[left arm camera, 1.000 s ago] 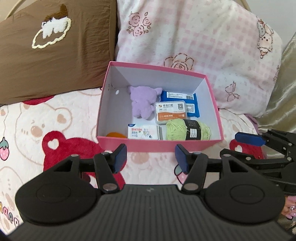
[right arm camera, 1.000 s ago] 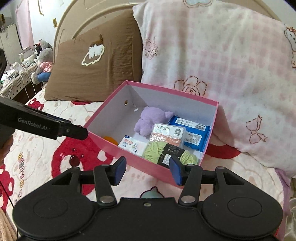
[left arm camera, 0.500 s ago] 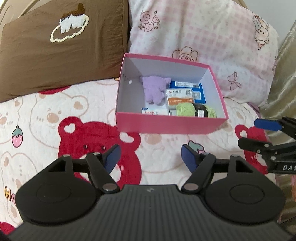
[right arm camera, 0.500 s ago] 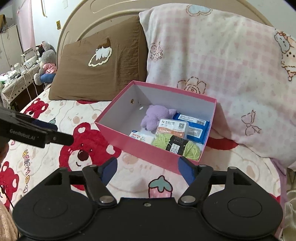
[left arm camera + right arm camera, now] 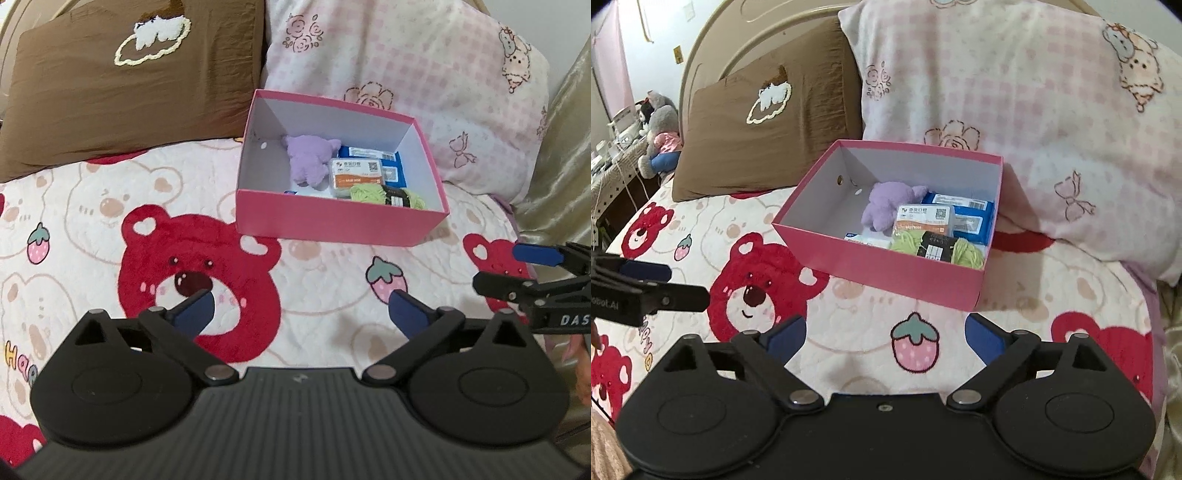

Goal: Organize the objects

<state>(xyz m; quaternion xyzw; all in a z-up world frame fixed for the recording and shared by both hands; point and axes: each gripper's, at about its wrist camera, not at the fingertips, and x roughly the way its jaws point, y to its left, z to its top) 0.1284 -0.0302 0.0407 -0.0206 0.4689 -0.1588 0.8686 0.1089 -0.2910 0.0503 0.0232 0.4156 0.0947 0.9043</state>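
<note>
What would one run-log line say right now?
left hand-held gripper: opening, empty | right hand-held gripper: opening, empty | pink box: filled, on bed

The box [image 5: 332,221] was pink outside, white inside, holding a lilac plush [image 5: 308,162], lime-green yarn [image 5: 365,194] with a black band and a blue packet [image 5: 391,162]; the bedspread [image 5: 92,221] showed red bears and strawberries on cream
</note>
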